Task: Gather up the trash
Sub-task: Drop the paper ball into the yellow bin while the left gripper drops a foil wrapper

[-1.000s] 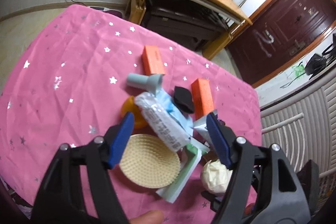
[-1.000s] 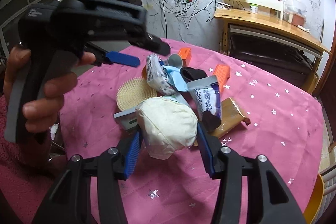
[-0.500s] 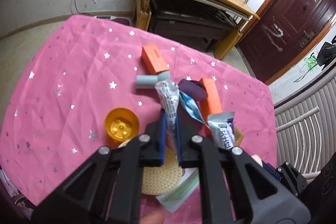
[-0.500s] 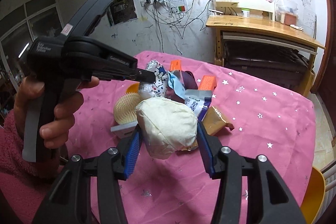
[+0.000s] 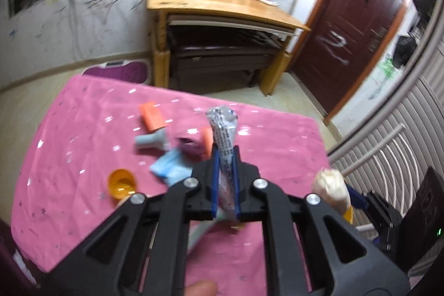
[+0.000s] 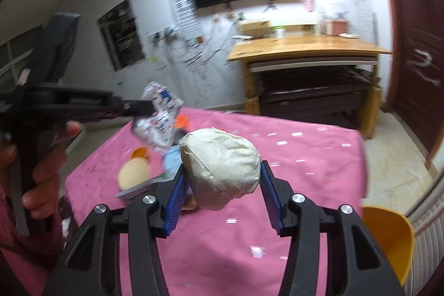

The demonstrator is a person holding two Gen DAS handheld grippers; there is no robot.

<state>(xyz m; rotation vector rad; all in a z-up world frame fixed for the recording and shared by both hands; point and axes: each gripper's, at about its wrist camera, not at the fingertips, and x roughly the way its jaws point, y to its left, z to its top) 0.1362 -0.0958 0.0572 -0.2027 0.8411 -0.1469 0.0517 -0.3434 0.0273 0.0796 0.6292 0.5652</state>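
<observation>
My left gripper is shut on a silver printed wrapper and holds it up above the pink tablecloth. The wrapper also shows in the right wrist view, hanging from the left gripper. My right gripper is shut on a crumpled off-white paper ball, lifted above the table; the ball also shows in the left wrist view. A yellow bin sits at the table's right edge, below the right gripper.
On the cloth lie two orange blocks, a grey-blue tube, a dark purple item, a blue mask, an orange lid and a woven coaster. A wooden desk stands behind.
My left gripper closed on the silver wrapper and lifted it off the pile. Both grippers rose and swung right, toward the yellow bin, with the right still holding the paper ball.
</observation>
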